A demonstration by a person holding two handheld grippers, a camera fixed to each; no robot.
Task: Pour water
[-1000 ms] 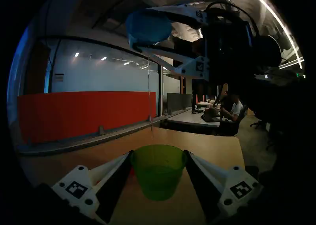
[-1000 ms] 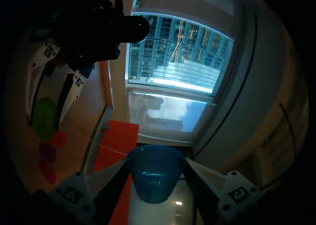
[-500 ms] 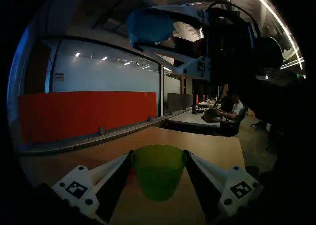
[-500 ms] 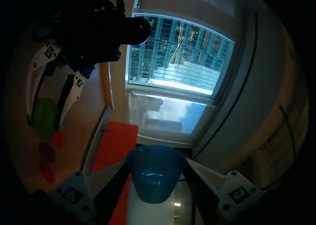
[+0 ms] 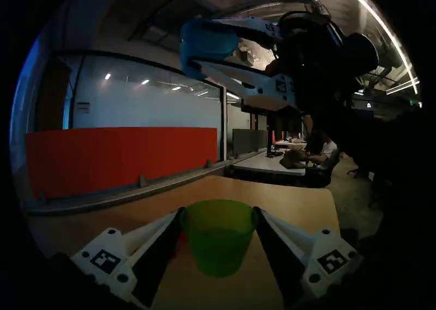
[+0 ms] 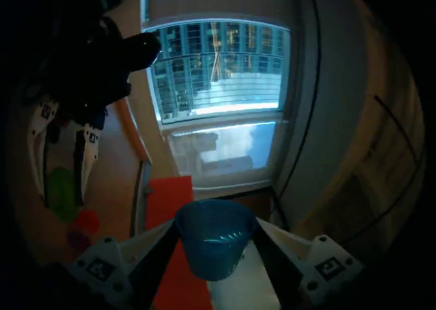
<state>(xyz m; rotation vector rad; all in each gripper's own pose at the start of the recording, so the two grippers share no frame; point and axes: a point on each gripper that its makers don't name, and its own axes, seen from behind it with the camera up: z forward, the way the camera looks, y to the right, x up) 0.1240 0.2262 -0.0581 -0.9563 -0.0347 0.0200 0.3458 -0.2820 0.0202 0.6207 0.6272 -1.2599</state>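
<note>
The left gripper's (image 5: 218, 217) two fingers (image 5: 158, 244) press on either side of a translucent green plastic cup (image 5: 218, 239), closed only as far as the cup's width allows. The cup stands upright, low over a light wooden surface (image 5: 289, 201), and its lower part looks darker, as if partly filled. A sliver of something red shows just beside the cup at the inner edge of one finger.

In the right gripper view, the right gripper (image 6: 216, 228) clamps a translucent blue plastic cup (image 6: 215, 247) between its fingers (image 6: 155, 244) at the same narrow opening, with a thin glint of water near the cup's bottom.

From the left gripper view, the blue cup is high above the green one, well apart from it and tipped over onto its side. A dark-sleeved arm (image 5: 327, 59) is behind the gripper.

A red round shape (image 6: 86, 221) and a purple one (image 6: 76, 239) lie on the surface near the green cup.

Beyond the surface's far edge runs a long orange-red panel (image 5: 120, 155) under glass partitions. A seated person (image 5: 326, 149) is at a distant desk, and a large window (image 6: 218, 76) faces neighbouring buildings.
</note>
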